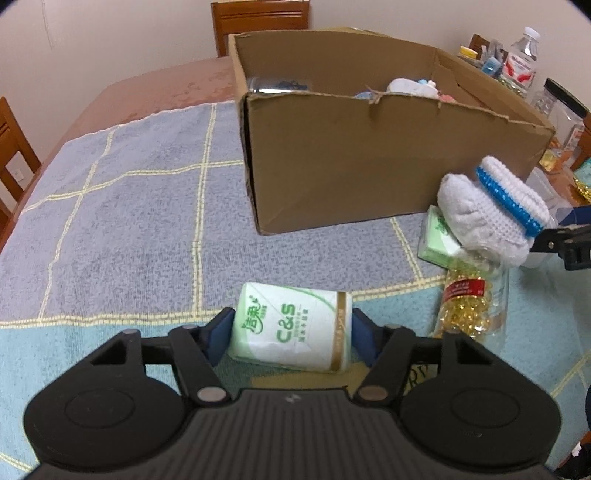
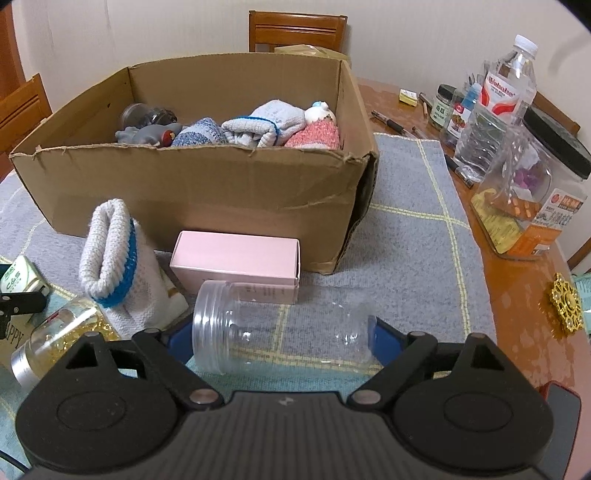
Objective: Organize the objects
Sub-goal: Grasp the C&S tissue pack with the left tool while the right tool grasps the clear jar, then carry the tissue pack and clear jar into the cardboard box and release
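Observation:
A green-and-white tissue pack [image 1: 291,325] lies on the blue checked towel [image 1: 129,206], and the blue pads of my left gripper [image 1: 291,326] press on both its ends. A clear, lidless plastic jar [image 2: 280,332] lies on its side, held end to end by my right gripper [image 2: 282,341]. An open cardboard box [image 2: 203,192] behind them holds socks and small items. Before it stand a white sock with a blue band [image 2: 110,266], a pink carton [image 2: 236,262], a bottle of golden capsules [image 2: 55,339] and a second tissue pack [image 1: 437,236].
To the right, on the bare wooden table [image 2: 517,280], stand a water bottle [image 2: 509,77], a black-lidded clear jar [image 2: 535,199], small jars, pens and a gold ornament [image 2: 567,306]. Wooden chairs [image 2: 295,31] surround the table. The towel left of the box [image 1: 332,155] is bare.

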Action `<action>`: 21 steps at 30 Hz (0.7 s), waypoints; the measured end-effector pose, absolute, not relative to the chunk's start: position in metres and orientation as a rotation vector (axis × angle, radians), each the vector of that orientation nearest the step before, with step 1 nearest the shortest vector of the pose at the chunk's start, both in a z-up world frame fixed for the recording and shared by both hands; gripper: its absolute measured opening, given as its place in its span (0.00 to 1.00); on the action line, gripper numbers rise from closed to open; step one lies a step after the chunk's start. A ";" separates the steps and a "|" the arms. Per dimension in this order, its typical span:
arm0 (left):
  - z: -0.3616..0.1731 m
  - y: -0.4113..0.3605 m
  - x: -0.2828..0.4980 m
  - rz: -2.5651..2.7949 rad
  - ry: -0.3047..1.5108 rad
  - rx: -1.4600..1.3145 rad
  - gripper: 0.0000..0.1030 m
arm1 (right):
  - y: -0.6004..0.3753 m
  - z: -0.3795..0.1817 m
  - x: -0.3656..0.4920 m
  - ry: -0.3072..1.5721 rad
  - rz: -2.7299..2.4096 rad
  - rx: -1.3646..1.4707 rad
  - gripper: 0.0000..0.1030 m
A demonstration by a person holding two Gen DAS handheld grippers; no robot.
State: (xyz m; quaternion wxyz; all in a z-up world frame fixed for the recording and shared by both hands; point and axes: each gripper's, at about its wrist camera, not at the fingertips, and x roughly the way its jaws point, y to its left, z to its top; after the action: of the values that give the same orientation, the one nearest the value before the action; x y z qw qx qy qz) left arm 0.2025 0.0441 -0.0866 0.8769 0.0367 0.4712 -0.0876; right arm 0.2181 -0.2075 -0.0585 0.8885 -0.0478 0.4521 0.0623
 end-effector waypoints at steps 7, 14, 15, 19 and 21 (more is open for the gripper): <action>-0.073 0.046 0.203 -0.226 0.999 0.068 0.63 | -0.213 -0.041 0.213 0.935 0.159 -0.120 0.91; -0.029 0.040 0.196 -0.324 0.969 0.101 0.63 | -0.220 -0.015 0.202 0.933 0.202 -0.096 0.91; -0.022 0.039 0.195 -0.337 0.963 0.096 0.63 | -0.220 -0.010 0.202 0.929 0.212 -0.099 0.91; 0.005 0.035 0.200 -0.382 0.940 0.079 0.63 | -0.218 0.011 0.201 0.910 0.266 -0.112 0.91; 0.017 0.034 0.207 -0.402 0.935 0.063 0.63 | -0.217 0.022 0.203 0.896 0.291 -0.117 0.91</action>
State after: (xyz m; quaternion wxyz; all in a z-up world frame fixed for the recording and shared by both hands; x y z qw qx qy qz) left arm 0.2065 0.0339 0.0170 0.8728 0.0304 0.4476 -0.1922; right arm 0.2030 -0.2167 0.0221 0.8895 -0.0562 0.4313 0.1401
